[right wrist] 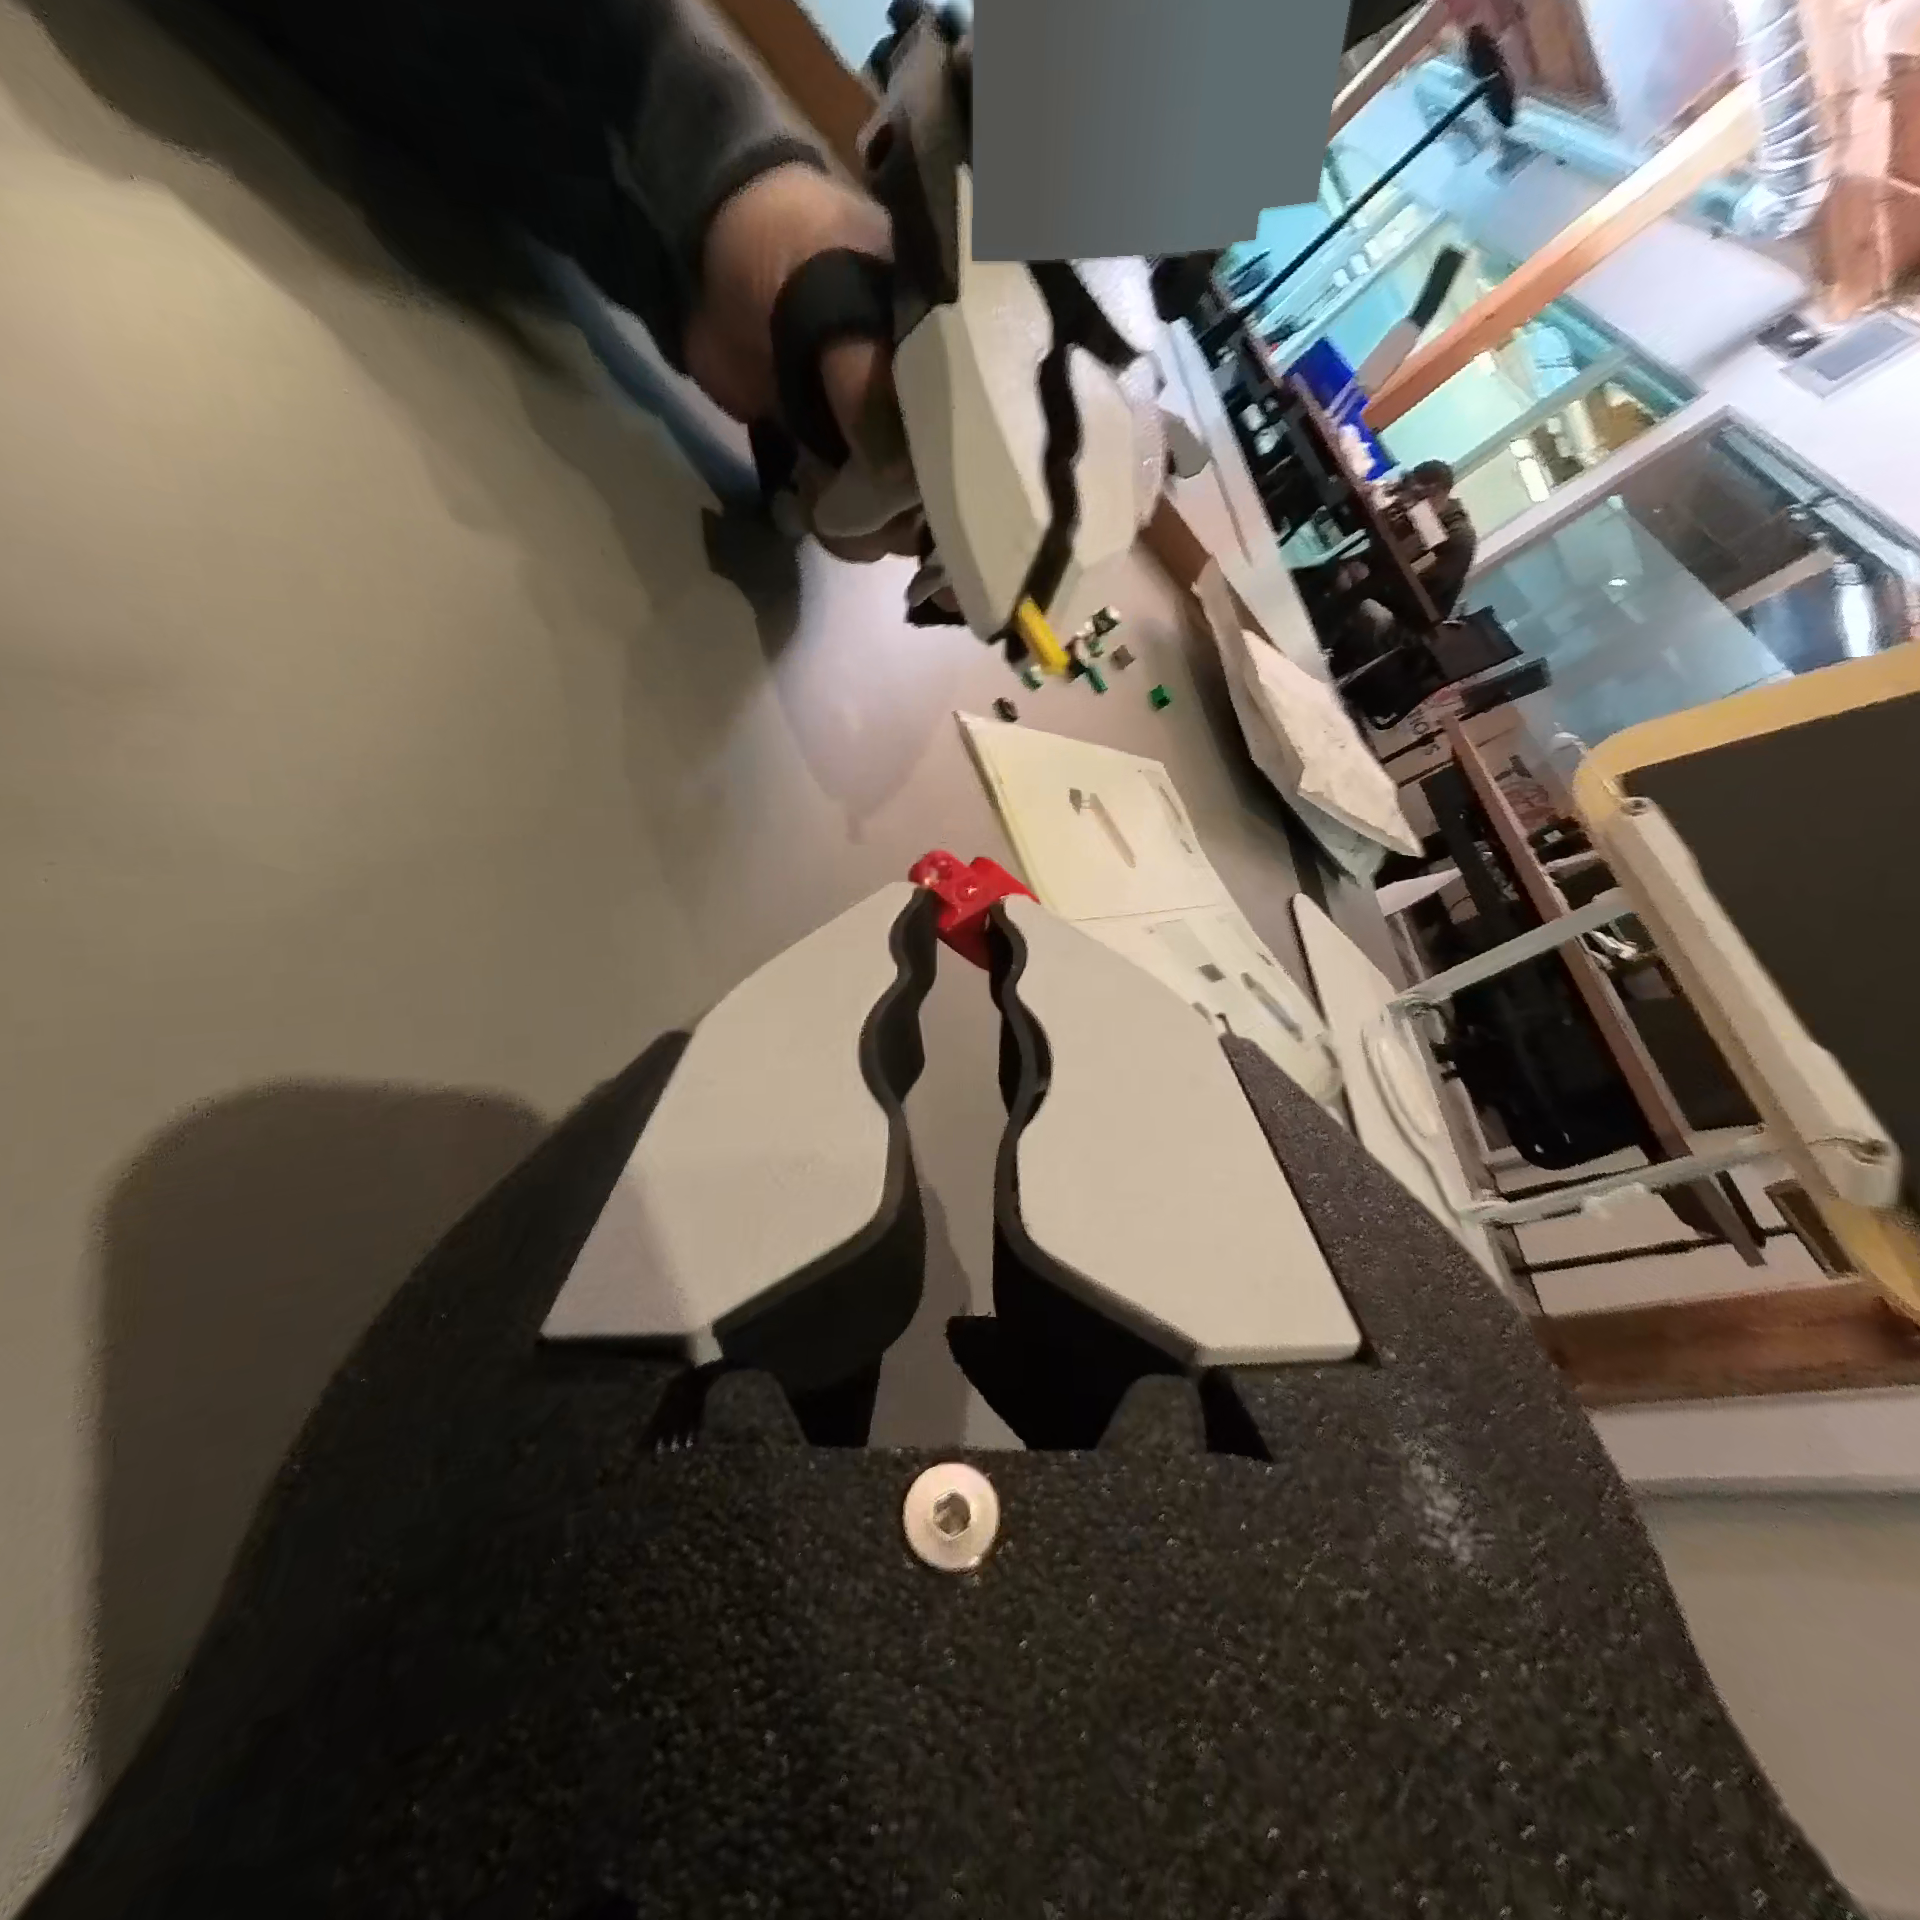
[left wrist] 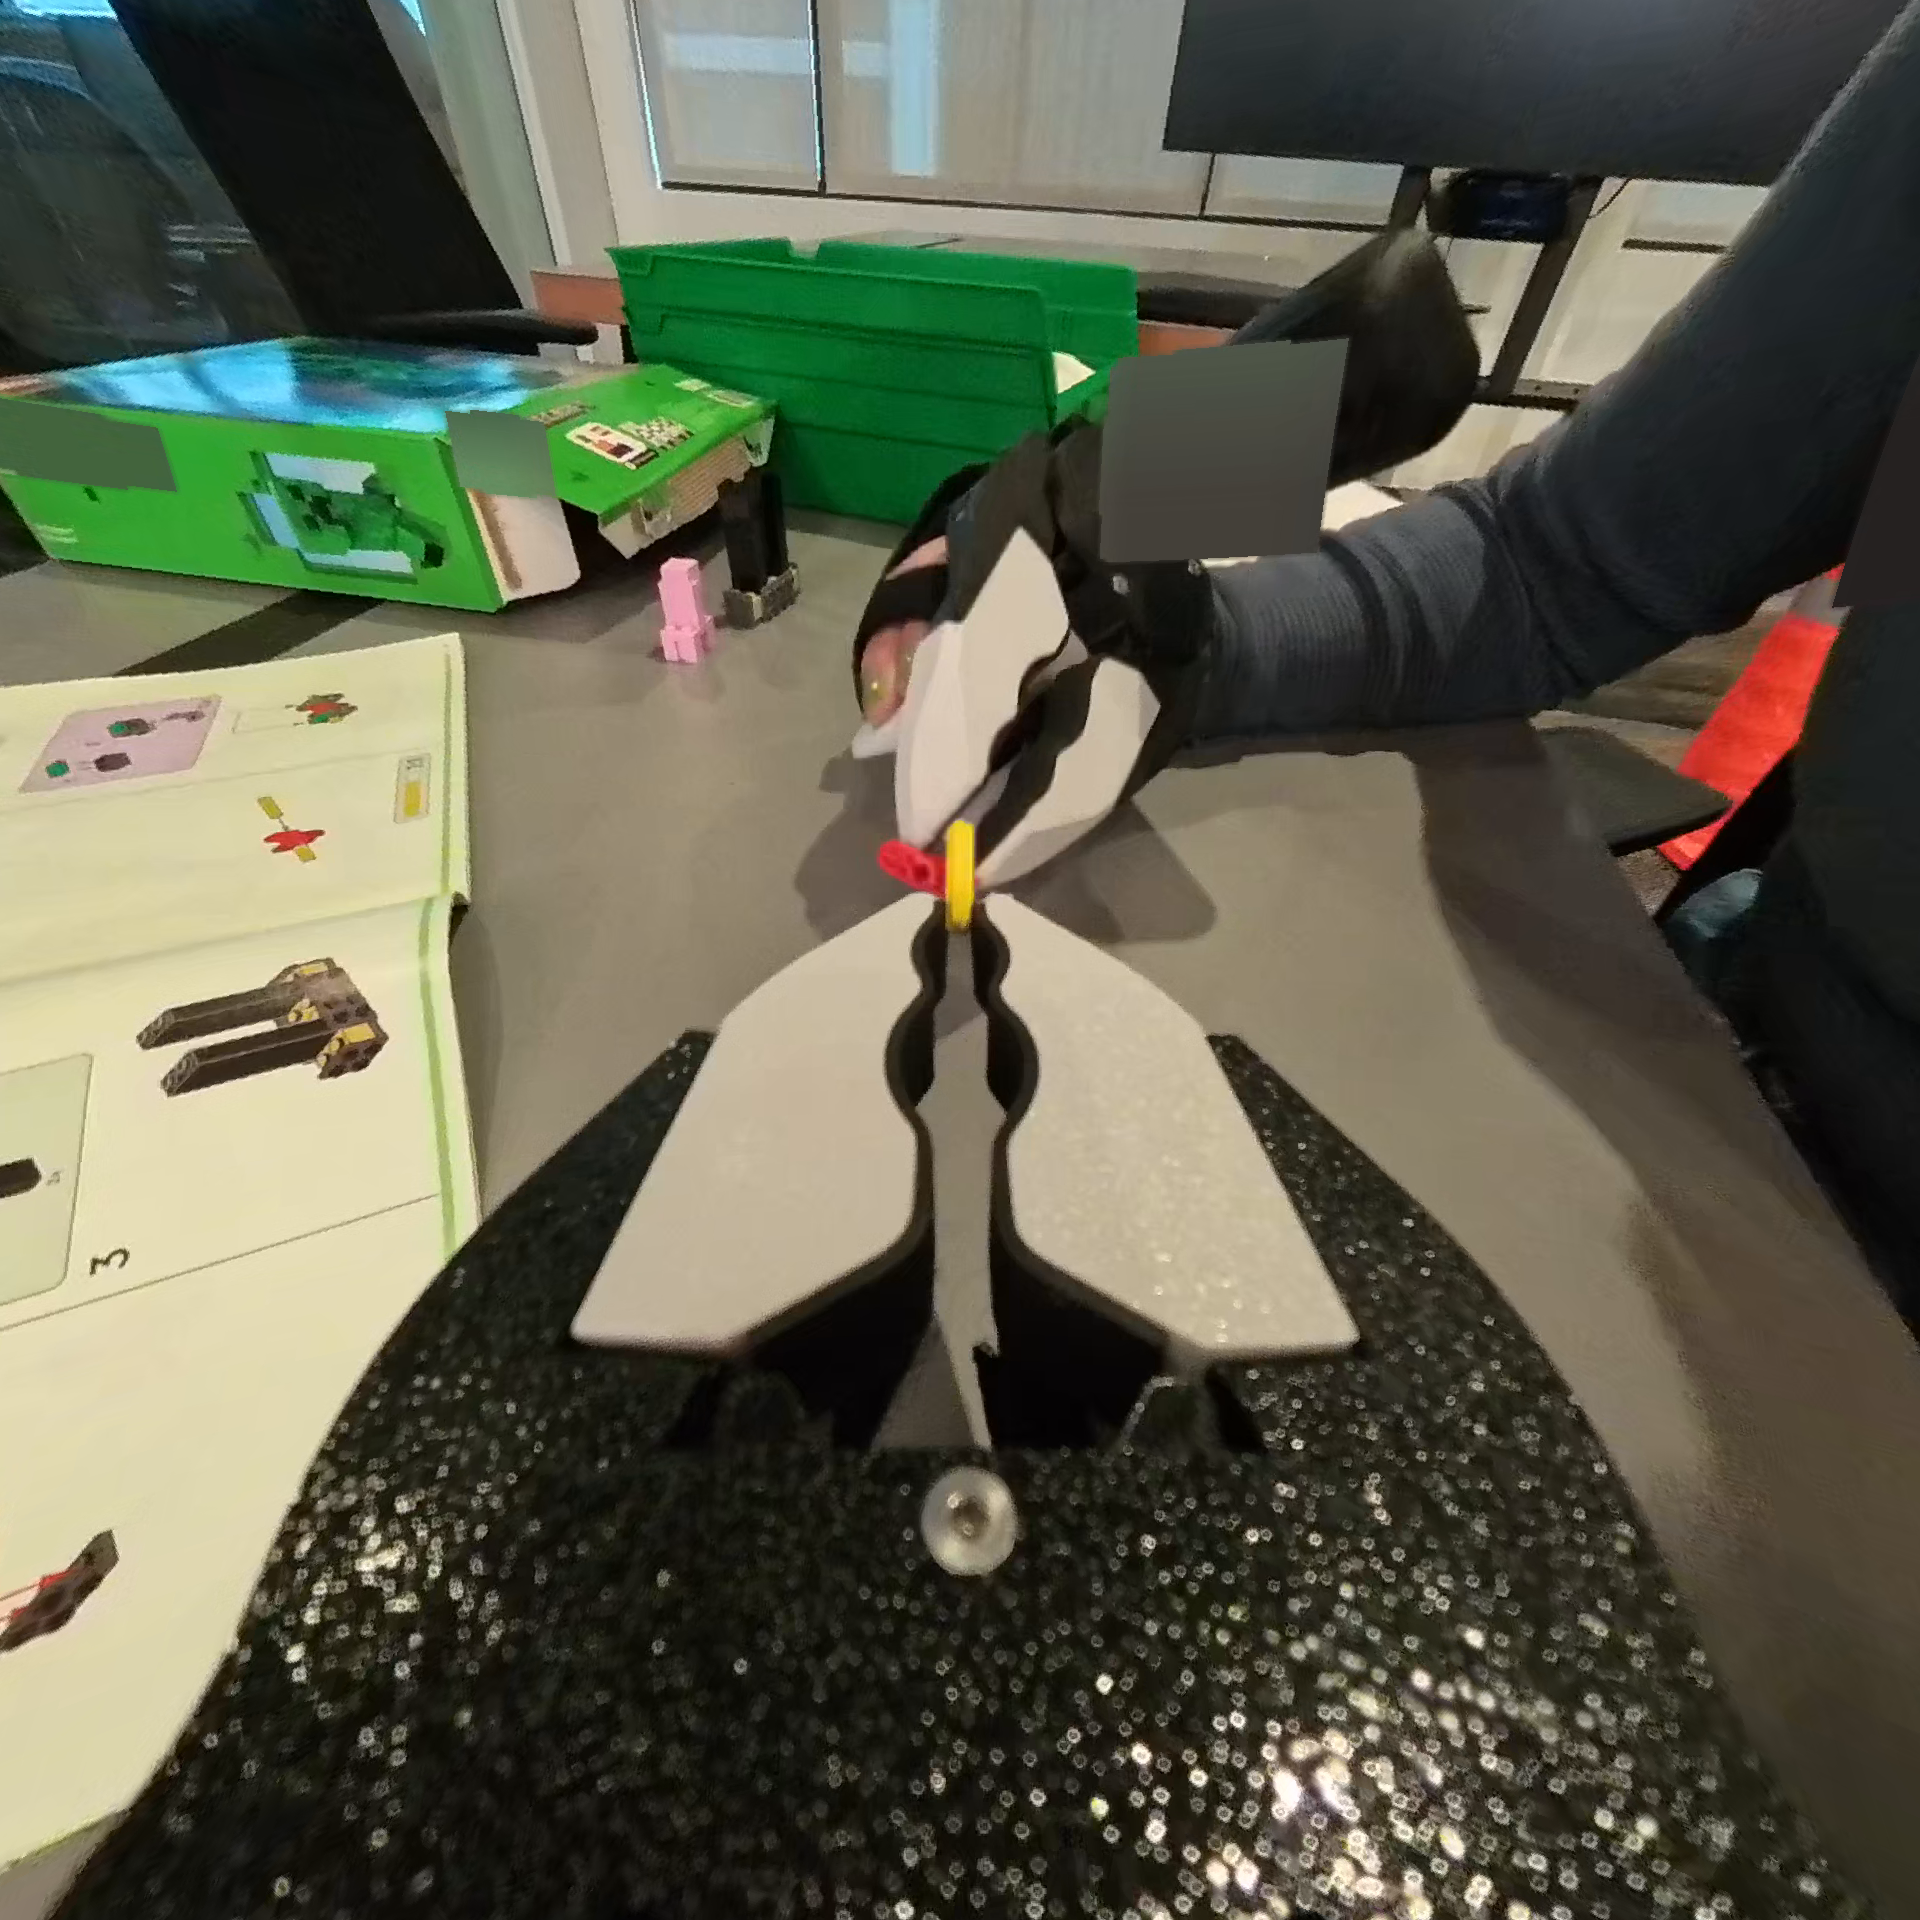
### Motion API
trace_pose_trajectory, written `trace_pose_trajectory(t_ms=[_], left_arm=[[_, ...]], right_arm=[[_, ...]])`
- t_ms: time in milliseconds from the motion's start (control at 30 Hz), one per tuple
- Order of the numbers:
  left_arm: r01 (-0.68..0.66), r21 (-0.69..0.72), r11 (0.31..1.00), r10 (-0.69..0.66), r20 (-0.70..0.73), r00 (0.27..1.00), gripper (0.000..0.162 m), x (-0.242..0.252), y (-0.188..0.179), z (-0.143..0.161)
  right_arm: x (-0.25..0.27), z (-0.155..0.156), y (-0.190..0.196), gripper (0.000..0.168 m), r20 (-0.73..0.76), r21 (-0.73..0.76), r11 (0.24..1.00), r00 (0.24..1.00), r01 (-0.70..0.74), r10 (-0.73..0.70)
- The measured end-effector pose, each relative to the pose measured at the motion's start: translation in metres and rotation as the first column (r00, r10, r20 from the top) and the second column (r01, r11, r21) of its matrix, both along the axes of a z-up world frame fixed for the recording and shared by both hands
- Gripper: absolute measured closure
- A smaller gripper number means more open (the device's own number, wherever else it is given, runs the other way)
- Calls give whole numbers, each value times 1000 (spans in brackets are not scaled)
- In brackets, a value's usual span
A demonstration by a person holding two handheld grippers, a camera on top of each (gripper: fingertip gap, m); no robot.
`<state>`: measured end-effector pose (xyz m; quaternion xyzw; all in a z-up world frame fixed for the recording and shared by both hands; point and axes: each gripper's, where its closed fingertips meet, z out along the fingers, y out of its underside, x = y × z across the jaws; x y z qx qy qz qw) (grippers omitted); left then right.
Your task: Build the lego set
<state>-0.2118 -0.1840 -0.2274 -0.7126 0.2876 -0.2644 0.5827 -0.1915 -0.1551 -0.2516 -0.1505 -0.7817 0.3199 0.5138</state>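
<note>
L gripper (left wrist: 961, 920) pinches yellow axle (left wrist: 960, 873) at its tips. R gripper (right wrist: 961, 914) clamps red piece (right wrist: 961, 899), just ahead of L's tips, above table (left wrist: 644, 790).

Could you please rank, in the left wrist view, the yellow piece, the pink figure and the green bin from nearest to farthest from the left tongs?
1. Yellow piece: pinched at the tips of the left tongs.
2. Pink figure: standing on the table, ahead and to the left.
3. Green bin: at the far edge of the table, beyond the figure.
</note>
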Motion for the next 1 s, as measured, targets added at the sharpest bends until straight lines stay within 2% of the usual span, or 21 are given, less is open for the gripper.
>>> trace_pose_trajectory(t_ms=[133,333,600,833,1000], left_arm=[[-13,-3,1000,13,11,1000,158,-2,1,1],[-15,3,1000,15,15,1000,158,-3,1,2],[-15,1,1000,15,24,1000,158,-4,1,2],[-8,-7,1000,8,5,1000,158,-2,1,0],[-13,-8,1000,13,-7,1000,158,-1,2,-2]], right_arm=[[9,-16,-5,159,201,30,995,976,-94,87],[16,-29,-4,159,421,11,975,886,-220,195],[18,-48,-11,159,493,110,944,842,-312,221],[16,-46,-7,151,498,96,966,852,-239,161],[12,-44,0,145,496,-40,997,865,-69,80]])
